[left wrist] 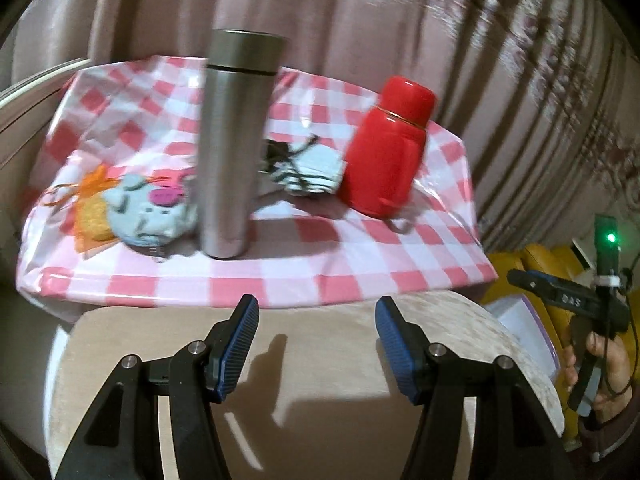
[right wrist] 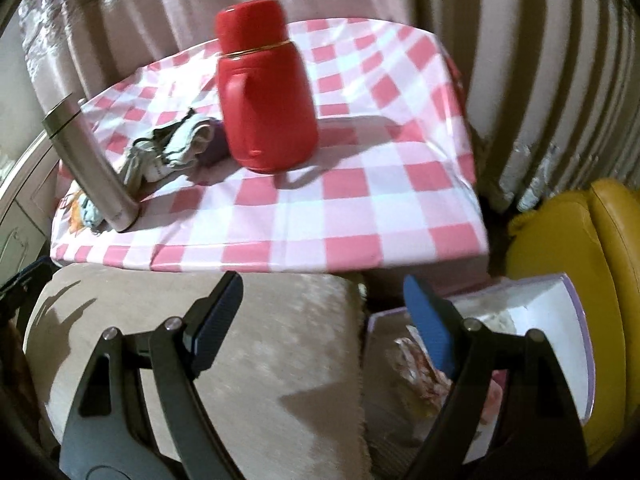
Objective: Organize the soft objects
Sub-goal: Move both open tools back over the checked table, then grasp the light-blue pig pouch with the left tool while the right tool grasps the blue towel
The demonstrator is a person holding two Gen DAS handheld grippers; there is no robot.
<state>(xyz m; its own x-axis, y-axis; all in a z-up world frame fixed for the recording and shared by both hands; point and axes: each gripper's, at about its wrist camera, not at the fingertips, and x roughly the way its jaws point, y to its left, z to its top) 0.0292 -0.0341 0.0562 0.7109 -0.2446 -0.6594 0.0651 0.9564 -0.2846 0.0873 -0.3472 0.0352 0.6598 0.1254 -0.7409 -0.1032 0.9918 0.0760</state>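
A grey plush toy with a pink patch (left wrist: 154, 210) lies at the table's left, next to an orange mesh pouch (left wrist: 93, 210). A bundle of pale socks (left wrist: 310, 170) lies between the steel flask and the red flask; it also shows in the right wrist view (right wrist: 176, 146), with a purple soft thing (right wrist: 216, 146) beside it. My left gripper (left wrist: 316, 320) is open and empty over a beige cushion, short of the table. My right gripper (right wrist: 322, 300) is open and empty, over the cushion's edge and a white box (right wrist: 532, 308). The right gripper also shows at the right edge of the left wrist view (left wrist: 560, 296).
A tall steel flask (left wrist: 234, 148) and a red flask (left wrist: 386, 148) stand on the pink checked tablecloth (left wrist: 320, 276). A beige cushion (left wrist: 320, 380) lies in front. The white box with purple rim holds some items. A yellow seat (right wrist: 568, 240) is at right. Curtains hang behind.
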